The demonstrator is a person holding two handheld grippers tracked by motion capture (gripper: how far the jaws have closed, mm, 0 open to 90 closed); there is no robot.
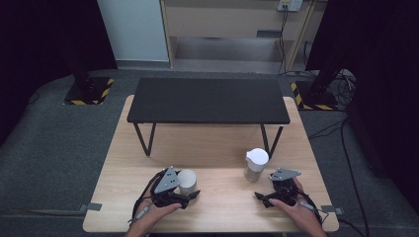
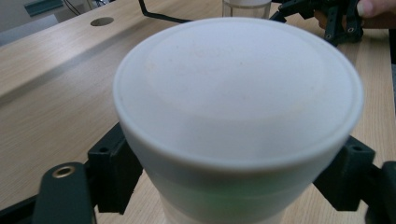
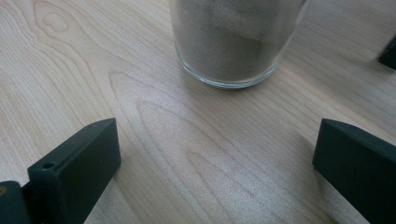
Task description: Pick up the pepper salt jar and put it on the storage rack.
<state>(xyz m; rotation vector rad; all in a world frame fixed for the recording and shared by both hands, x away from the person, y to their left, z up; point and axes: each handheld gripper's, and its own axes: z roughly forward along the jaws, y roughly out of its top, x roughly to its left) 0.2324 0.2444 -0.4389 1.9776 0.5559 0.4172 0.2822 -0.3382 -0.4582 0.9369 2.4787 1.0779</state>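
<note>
A white cup (image 1: 187,181) stands near the table's front left; its top face (image 2: 238,88) looks flat and closed. My left gripper (image 1: 190,188) has one black jaw on each side of the cup, and both pads press against its wall, as the left gripper view (image 2: 233,186) shows from close up. At the front right stands a glass jar (image 1: 256,166) with a white lid and brownish powder inside (image 3: 236,42). My right gripper (image 1: 267,190) rests just short of the jar, its jaws wide apart (image 3: 215,154) over bare wood.
A low black shelf on thin legs (image 1: 207,101) spans the far half of the wooden table (image 1: 222,143). Beyond the cup, the other hand's gripper (image 2: 327,14) is visible beside the jar (image 2: 245,7). A round hole (image 2: 102,21) is cut in the tabletop.
</note>
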